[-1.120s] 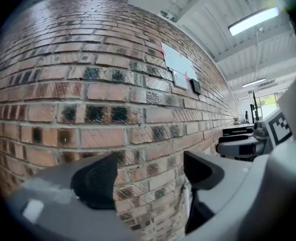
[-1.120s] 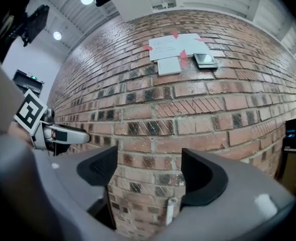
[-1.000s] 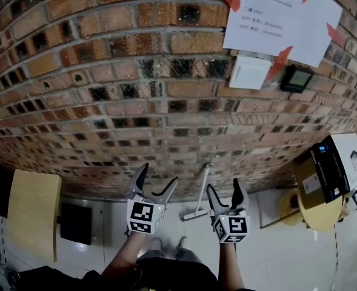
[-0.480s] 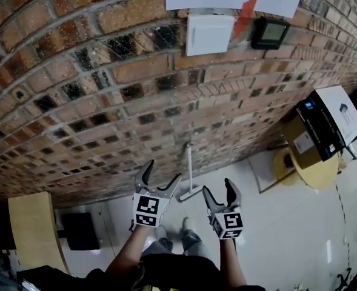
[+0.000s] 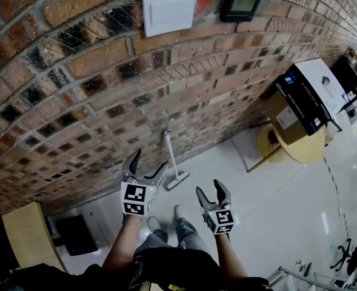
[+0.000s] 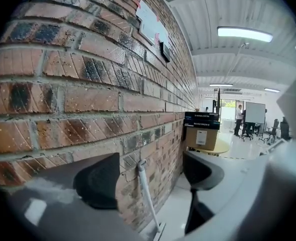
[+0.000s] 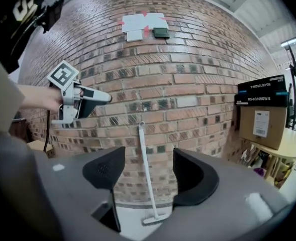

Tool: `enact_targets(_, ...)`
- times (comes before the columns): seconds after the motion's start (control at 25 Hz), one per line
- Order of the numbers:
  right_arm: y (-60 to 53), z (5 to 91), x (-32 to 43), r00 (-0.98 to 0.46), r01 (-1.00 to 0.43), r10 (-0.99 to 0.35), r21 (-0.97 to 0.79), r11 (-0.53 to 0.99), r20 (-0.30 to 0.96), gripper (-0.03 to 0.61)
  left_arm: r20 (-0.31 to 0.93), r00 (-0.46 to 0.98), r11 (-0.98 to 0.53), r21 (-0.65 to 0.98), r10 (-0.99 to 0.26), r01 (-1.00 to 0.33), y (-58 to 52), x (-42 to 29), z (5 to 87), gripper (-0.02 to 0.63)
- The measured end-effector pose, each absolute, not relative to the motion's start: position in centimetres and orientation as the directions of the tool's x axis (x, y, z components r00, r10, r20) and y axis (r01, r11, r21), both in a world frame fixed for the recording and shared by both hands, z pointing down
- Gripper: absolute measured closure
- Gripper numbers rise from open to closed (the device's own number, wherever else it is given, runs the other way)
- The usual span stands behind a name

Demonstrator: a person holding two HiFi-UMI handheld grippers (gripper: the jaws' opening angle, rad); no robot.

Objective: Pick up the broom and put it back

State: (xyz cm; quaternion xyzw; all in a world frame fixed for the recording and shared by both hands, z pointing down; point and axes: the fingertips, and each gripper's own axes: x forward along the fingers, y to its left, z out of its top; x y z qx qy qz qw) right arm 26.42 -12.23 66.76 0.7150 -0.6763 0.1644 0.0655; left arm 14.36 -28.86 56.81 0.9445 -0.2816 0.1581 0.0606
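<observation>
Brick wall (image 5: 75, 71) in red and dark brown fills most of the head view, meeting a glossy white floor (image 5: 275, 211). The broom (image 5: 171, 156) leans against this wall. It has a slim, pale, straight handle with a small rounded cap at the top, and a short, narrow, flat head of the same pale colour. The head rests on the floor just out from the wall's foot, and the handle tilts back so that its top touches the bricks.

The left hand-held gripper (image 5: 149, 160) and the right hand-held gripper (image 5: 211, 188) are both held in the air short of the broom, side by side, pointing toward it. Each has its jaws apart and grasps nothing, though both pairs have just been closing. In each gripper view the broom shows through the gap between the dark pads, but it stands well ahead of them, untouched.

Farther right along the wall, a cardboard box (image 5: 290, 111) sits on a round yellow table (image 5: 299, 153).
</observation>
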Motion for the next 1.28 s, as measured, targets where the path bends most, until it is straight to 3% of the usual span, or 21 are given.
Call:
enact_targets(0.44,-5.3,73.8,29.9,0.105,-0.964,-0.882,-0.170,-0.203,0.459,0.272,0.344,0.788,-0.831,0.036,-0.511,-0.554,-30.4,14.6,57.2,0.207)
enact_targets(0.92,-25.4,80.3,24.2,-0.172,-0.958,-0.848,-0.286,0.025,0.501,0.291,0.355,0.723,-0.770,0.014,-0.593,-0.638,-28.9,11.7,56.5,0.237)
enact_targets(1.28,-36.4,84.4,23.2,-0.196,-0.973,-0.780,-0.217,0.079,0.594,0.313,0.383,0.583,-0.605,0.075,-0.716,-0.793,-28.4,5.6,57.6,0.238)
